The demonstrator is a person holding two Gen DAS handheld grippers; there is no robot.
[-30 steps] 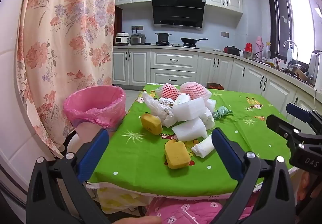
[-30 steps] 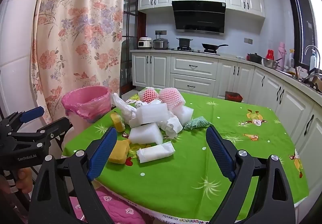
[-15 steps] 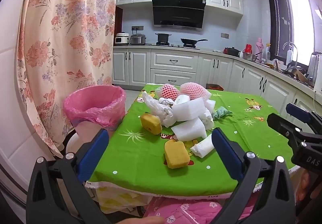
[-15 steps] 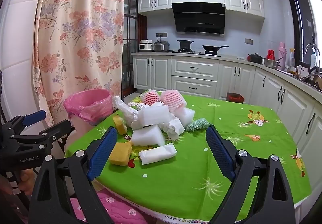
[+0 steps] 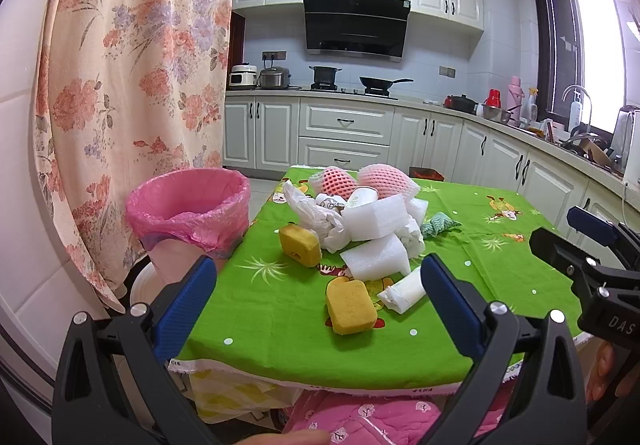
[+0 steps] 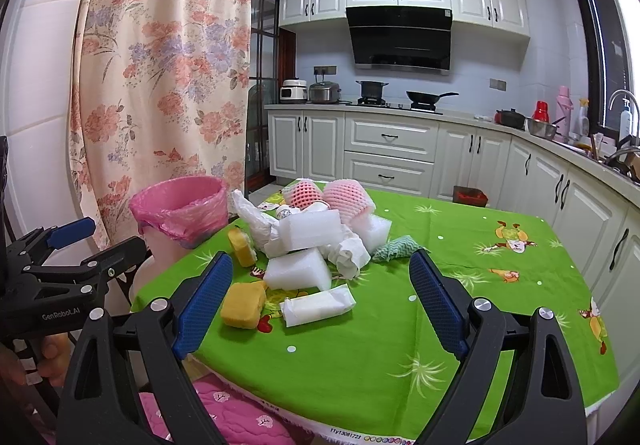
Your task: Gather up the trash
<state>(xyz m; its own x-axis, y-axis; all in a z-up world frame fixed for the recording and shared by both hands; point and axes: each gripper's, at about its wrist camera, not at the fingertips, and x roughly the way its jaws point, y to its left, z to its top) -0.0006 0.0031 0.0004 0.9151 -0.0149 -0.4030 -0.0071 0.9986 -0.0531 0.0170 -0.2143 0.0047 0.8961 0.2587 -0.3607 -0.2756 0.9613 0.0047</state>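
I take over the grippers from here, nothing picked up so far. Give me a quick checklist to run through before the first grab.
1. Left gripper open, holding nothing: ok.
2. Right gripper open, holding nothing: ok.
3. Pink-lined bin upright, mouth open, beside the table: ok.
4. Nearest trash, yellow sponge and rolled white wrapper, lying apart from the heap: ok.
5. Room left in the bin: cannot tell.

Bright window (image 5: 596, 53) glare at right; sharp, fisheye-warped edges.
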